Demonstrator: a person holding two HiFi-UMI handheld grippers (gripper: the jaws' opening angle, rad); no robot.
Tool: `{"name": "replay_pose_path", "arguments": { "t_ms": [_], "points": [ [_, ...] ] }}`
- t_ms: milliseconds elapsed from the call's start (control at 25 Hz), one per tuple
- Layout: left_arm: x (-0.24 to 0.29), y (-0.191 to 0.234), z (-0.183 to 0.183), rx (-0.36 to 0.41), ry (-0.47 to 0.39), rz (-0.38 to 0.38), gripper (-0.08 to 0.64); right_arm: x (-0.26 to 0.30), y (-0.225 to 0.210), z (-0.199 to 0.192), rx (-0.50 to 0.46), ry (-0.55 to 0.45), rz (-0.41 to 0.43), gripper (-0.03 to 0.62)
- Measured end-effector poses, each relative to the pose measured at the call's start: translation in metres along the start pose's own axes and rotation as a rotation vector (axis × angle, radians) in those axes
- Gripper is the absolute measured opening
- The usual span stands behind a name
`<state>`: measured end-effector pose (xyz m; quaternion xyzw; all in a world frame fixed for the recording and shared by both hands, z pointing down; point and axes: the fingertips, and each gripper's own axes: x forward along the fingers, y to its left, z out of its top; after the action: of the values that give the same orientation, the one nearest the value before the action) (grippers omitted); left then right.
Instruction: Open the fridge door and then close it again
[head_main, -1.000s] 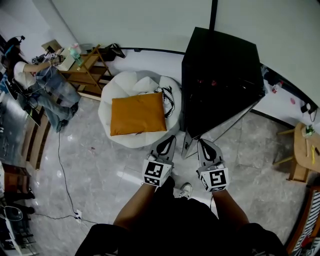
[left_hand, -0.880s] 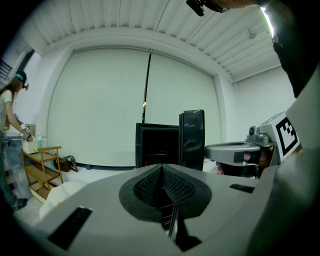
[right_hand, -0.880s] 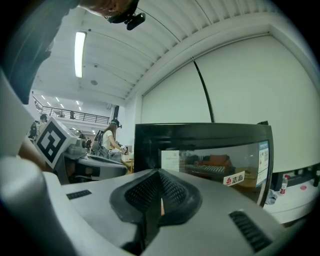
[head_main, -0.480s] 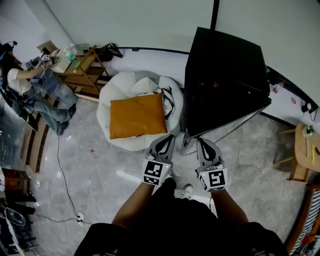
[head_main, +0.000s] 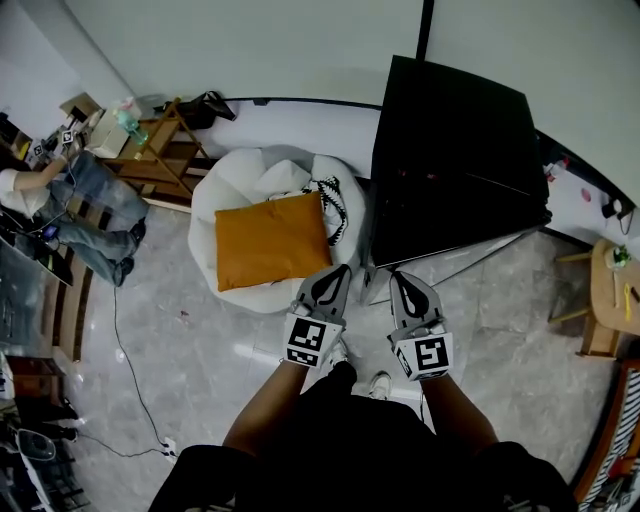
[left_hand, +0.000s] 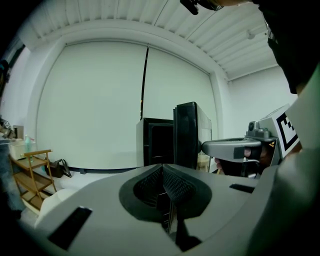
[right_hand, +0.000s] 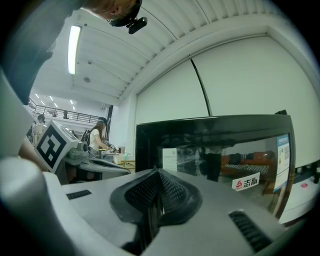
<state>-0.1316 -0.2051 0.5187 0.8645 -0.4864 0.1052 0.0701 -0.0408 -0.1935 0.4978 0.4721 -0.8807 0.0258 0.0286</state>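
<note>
The black fridge (head_main: 450, 140) stands against the white wall, just ahead of both grippers. In the left gripper view its dark body (left_hand: 159, 142) shows with the door (left_hand: 186, 135) edge-on beside it, seemingly swung open. The right gripper view faces the glossy door front (right_hand: 215, 150), which carries a small sticker (right_hand: 247, 183). My left gripper (head_main: 340, 272) is shut and holds nothing; its pads (left_hand: 172, 185) meet. My right gripper (head_main: 397, 277) hangs beside it near the fridge's lower front corner. It touches nothing, and its pads (right_hand: 150, 187) are closed together too.
A white beanbag (head_main: 225, 190) with an orange cushion (head_main: 270, 240) lies left of the fridge. Further left are a wooden shelf (head_main: 160, 150) and a seated person (head_main: 60, 190). A cable (head_main: 125, 340) runs over the grey floor. A small wooden table (head_main: 610, 300) stands at the right.
Both grippers have moved forward together toward the fridge, which now sits slightly closer. Their jaws stay shut.
</note>
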Motion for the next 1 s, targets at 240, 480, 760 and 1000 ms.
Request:
{"name": "replay_pose_path", "arguments": {
  "t_ms": [240, 480, 760, 1000],
  "points": [
    [0.020, 0.023, 0.007, 0.007, -0.006, -0.015, 0.023, 0.030, -0.010, 0.002, 0.005, -0.003, -0.024, 0.014],
    [0.038, 0.044, 0.009, 0.011, -0.008, -0.029, 0.023, 0.059, -0.022, 0.005, -0.026, -0.015, -0.046, 0.014],
    [0.053, 0.057, 0.004, 0.015, 0.010, -0.058, 0.023, 0.084, -0.038, 0.007, -0.026, -0.031, -0.103, 0.014],
    [0.065, 0.068, 0.000, 0.010, 0.024, -0.044, 0.023, 0.098, -0.052, 0.008, -0.003, -0.041, -0.144, 0.014]
  ]
}}
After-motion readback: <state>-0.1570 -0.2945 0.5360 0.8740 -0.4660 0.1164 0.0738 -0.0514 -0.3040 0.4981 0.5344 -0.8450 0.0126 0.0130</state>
